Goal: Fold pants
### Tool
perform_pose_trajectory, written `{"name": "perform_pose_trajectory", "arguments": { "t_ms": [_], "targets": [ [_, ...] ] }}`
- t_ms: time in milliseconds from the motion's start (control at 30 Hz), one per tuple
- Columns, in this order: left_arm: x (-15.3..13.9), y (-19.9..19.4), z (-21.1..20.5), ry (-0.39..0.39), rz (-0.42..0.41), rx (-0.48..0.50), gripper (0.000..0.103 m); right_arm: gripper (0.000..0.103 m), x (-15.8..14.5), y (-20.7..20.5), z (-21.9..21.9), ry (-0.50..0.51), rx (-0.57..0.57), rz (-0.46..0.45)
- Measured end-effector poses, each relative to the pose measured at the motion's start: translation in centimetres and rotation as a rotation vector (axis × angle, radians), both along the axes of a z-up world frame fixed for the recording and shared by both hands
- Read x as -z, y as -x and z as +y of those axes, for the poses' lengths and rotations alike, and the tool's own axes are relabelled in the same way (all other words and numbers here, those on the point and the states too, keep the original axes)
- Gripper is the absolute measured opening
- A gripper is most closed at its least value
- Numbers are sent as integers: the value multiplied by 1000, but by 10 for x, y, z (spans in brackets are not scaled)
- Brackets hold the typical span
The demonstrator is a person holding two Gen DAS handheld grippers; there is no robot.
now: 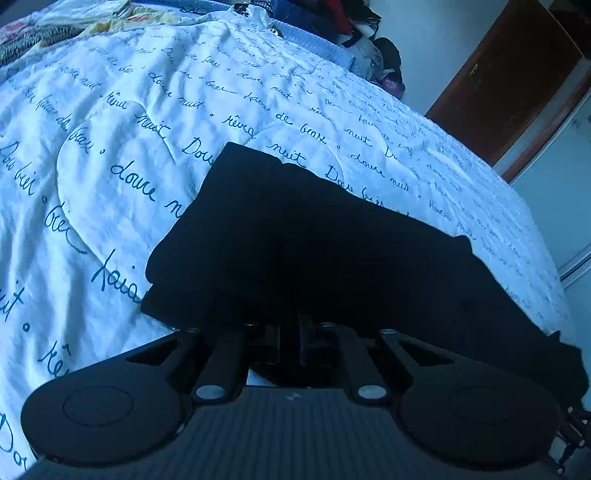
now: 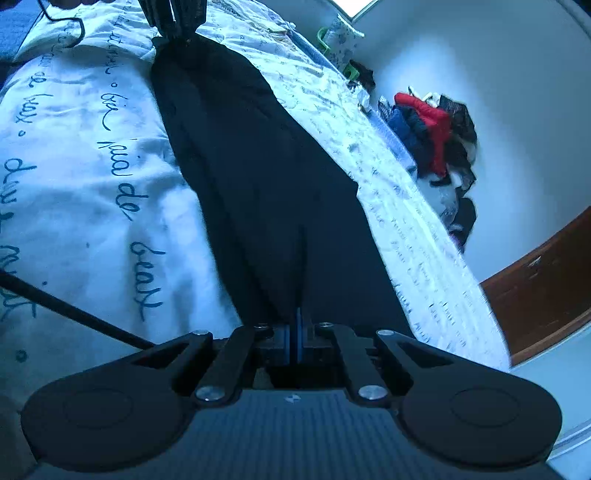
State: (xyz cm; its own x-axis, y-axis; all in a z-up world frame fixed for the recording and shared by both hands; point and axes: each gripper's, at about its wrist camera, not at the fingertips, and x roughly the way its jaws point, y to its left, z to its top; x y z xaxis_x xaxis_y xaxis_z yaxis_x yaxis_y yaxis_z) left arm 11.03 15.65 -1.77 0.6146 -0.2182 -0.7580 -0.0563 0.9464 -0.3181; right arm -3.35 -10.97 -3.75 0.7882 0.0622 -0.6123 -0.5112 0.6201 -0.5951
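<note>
Here, right gripper [image 2: 299, 295] clamped tight on the near edge of dark pants [image 2: 258, 177], blue pads pressed together. Left gripper [image 1: 290, 332] nearly shut, fingers buried in the same soft black cloth. Pants lying folded, layered, matte, across a crinkled white bedspread [image 1: 129, 147] printed with cursive script.

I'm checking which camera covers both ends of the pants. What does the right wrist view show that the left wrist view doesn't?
Only the right wrist view: both tongs at once, with the left tongs pinching the far end of the black pants and the right tongs shut on the near end; also a red garment by the wall. Only the left wrist view: the pants' stacked layers along one edge. Both: the pants lying on the script-printed bedspread, and a brown door.
</note>
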Motion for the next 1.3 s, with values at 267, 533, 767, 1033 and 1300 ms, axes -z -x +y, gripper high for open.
{"name": "perform_pose_trajectory", "arguments": {
  "t_ms": [267,533,767,1033,1300],
  "targets": [
    [-6,8,-5,-100,-2,2,32,5,3,5,-1,-5,39,21],
    [-41,30,-6,-204,-15,-23,30,9,-50,19,-66,-364,104,175],
    [-63,32,-83,-203,-119,190,49,9,-35,-6,-121,-594,347,195],
    [-22,32,-216,-226,-124,527,51,10,-42,43,-176,-717,530,79],
    [17,41,-287,-243,-116,645,53,70,-37,80,-334,-1218,949,-106]
  ]
}}
